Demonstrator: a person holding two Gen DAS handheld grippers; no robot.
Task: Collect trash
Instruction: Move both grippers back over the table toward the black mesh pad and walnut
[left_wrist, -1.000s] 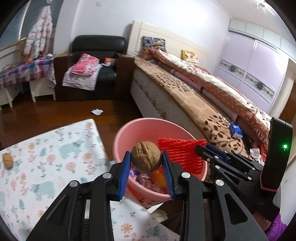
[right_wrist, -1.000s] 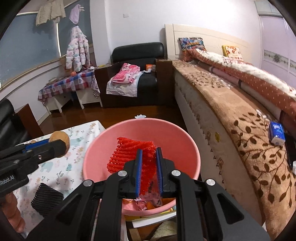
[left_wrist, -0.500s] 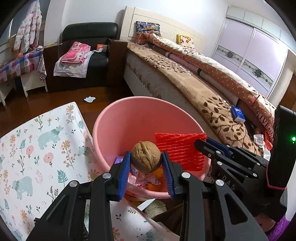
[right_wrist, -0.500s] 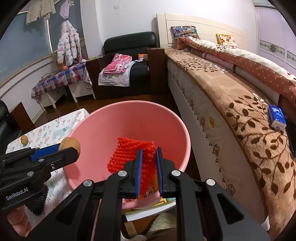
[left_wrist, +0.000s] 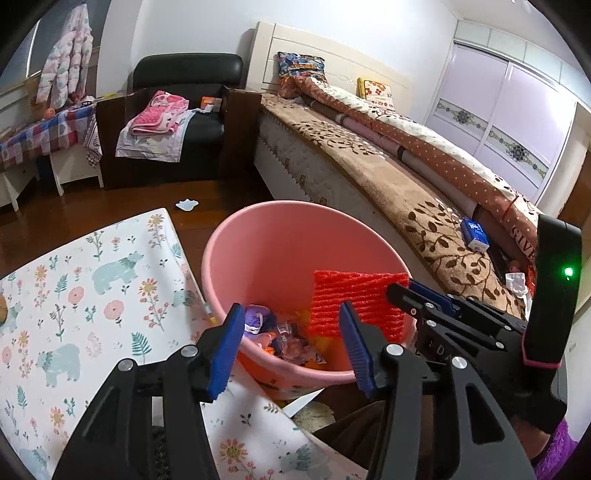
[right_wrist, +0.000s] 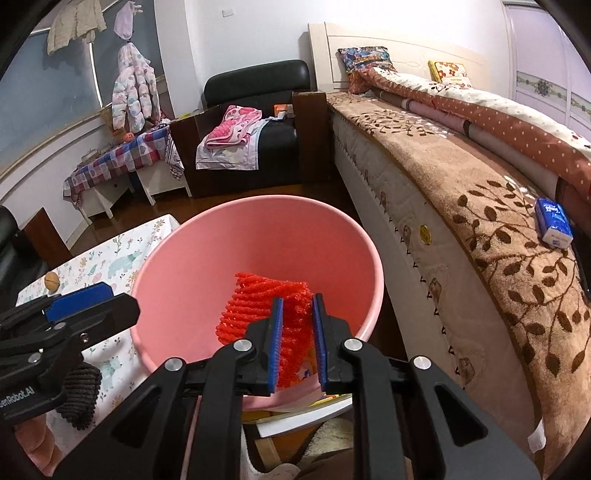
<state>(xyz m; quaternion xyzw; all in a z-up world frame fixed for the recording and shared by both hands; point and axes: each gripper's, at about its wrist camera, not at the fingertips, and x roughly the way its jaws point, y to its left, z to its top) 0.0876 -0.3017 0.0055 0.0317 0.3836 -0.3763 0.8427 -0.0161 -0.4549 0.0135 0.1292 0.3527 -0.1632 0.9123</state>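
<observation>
A pink bucket (left_wrist: 258, 236) stands beside the table, with several wrappers (left_wrist: 284, 336) at its bottom. My left gripper (left_wrist: 291, 332) is open and empty over the bucket's near rim. My right gripper (right_wrist: 297, 325) is shut on a red foam net (right_wrist: 258, 306) and holds it over the bucket (right_wrist: 221, 251). The net also shows in the left wrist view (left_wrist: 354, 299). A walnut (right_wrist: 51, 282) lies on the table at the far left.
The table with a floral bear cloth (left_wrist: 74, 295) is left of the bucket. A bed with a brown blanket (left_wrist: 388, 184) runs along the right, with a blue tissue pack (right_wrist: 552, 221) on it. A black armchair (left_wrist: 177, 110) with laundry stands behind. A white scrap (left_wrist: 186, 204) lies on the wooden floor.
My left gripper has opened and the walnut it held is gone from between its jaws. The right gripper keeps its hold on the red net, now slightly lower over the bucket.
</observation>
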